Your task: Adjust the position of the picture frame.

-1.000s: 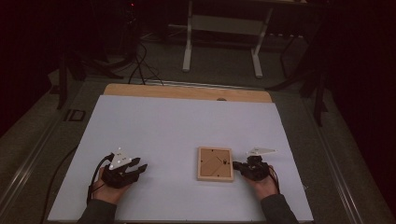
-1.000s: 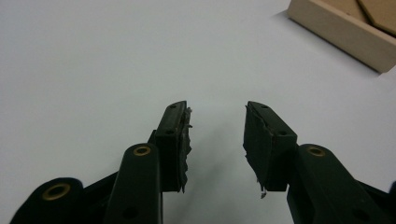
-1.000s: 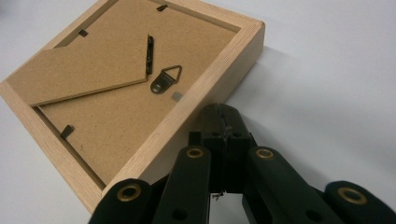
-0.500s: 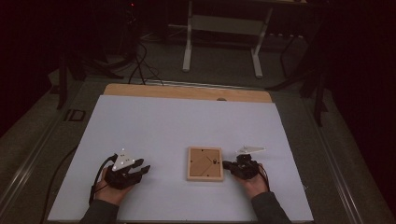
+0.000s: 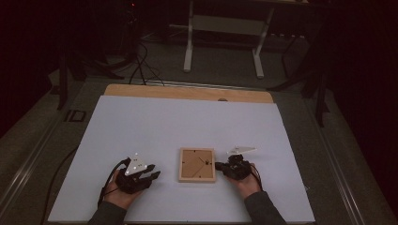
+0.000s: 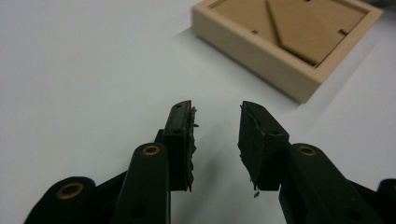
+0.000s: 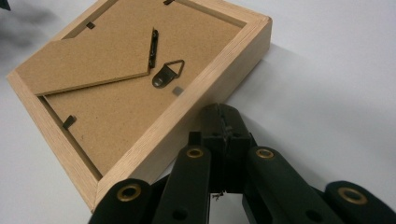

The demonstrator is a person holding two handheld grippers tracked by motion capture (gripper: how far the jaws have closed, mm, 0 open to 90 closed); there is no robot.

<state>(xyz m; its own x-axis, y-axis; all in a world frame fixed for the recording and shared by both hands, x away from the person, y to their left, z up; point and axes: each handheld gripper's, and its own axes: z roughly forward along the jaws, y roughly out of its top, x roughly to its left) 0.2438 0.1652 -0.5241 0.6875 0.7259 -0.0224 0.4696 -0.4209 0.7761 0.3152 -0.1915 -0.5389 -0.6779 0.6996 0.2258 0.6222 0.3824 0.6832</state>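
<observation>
A square wooden picture frame (image 5: 197,165) lies face down on the white table top (image 5: 187,122), its brown backing board, stand and hanger facing up. My right gripper (image 5: 219,167) is shut with nothing between its jaws, and its tips rest against the frame's right edge; in the right gripper view the closed tips (image 7: 223,112) touch the frame's (image 7: 140,93) side rail. My left gripper (image 5: 152,177) lies left of the frame, pointing toward it. Its jaws have just been closing and stand part open (image 6: 215,109) with nothing between them, a short way from the frame (image 6: 285,42).
The white surface ends in a wooden strip (image 5: 187,92) at the far edge. Beyond it are dark floor, cables (image 5: 141,65) and a white desk base (image 5: 223,42). A metal rail (image 5: 335,164) runs along the table's right side.
The frame has slid left across the table with the right gripper against its right edge. The left gripper has shifted a little to the right, toward the frame.
</observation>
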